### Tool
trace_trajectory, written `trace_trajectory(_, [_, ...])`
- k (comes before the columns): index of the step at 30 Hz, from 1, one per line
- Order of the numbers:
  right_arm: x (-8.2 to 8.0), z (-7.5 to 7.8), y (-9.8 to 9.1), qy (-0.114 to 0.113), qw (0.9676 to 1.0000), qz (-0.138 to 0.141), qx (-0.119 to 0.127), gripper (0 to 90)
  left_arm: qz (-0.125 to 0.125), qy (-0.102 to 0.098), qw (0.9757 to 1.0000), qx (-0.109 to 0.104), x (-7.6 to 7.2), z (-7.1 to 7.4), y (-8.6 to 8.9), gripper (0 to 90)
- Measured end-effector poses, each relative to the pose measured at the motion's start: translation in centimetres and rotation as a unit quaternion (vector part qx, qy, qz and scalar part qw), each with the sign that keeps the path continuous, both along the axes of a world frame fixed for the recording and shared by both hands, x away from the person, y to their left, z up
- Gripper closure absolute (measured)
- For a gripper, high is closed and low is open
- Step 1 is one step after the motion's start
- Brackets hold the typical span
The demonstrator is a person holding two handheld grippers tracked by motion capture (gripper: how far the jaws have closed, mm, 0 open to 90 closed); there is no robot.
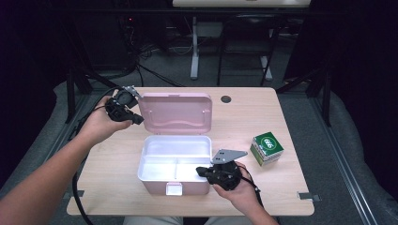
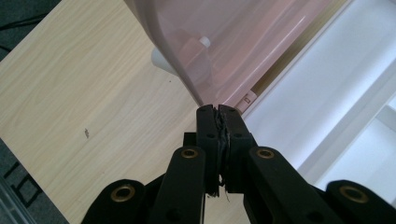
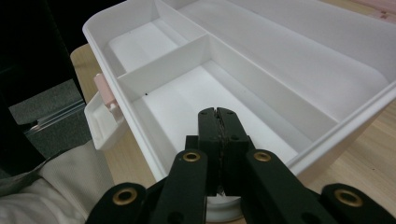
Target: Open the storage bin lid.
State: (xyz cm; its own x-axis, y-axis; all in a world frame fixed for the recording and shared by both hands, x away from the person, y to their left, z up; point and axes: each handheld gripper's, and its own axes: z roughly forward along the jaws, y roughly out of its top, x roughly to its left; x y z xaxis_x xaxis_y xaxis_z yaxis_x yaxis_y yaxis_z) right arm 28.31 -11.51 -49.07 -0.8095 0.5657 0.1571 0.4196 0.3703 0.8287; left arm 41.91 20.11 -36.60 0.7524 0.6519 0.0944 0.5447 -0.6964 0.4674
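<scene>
Pale wood counter [image 1: 112,187] carries everything, with dark floor and desk legs beyond its far edge. At the near edge the right hand [image 1: 241,190] holds the right gripper [image 1: 201,170] level, pointing left over the near right rim of the lunch box [image 1: 174,161]; its fingers [image 3: 208,128] are clenched with nothing between them. This pink box sits open at the counter's middle, its white inside split into one long far compartment and two smaller near ones, all bare. Farther left, the left hand [image 1: 101,123] reaches forward, the left gripper [image 1: 138,120] pointing right at the lid's left edge; its fingers [image 2: 208,135] are clenched just beside the upright lid [image 1: 176,112]. Right of the box, well apart, a green and white carton [image 1: 266,148] stands.
</scene>
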Motion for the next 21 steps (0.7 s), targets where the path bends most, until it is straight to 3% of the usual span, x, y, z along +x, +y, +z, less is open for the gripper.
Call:
trace_trajectory(9, [0.0, 0.0, 0.0, 0.0, 1.0, 0.002, 0.003, 89.5, 0.012, 0.003, 0.9999, 0.004, 1.0, -0.5, -0.1, 87.7])
trace_trajectory(21, [0.0, 0.0, 0.0, 0.001, 1.0, 0.002, 0.003, 89.7, 0.01, 0.019, 0.9994, 0.027, 1.7, -1.4, -0.2, 86.6])
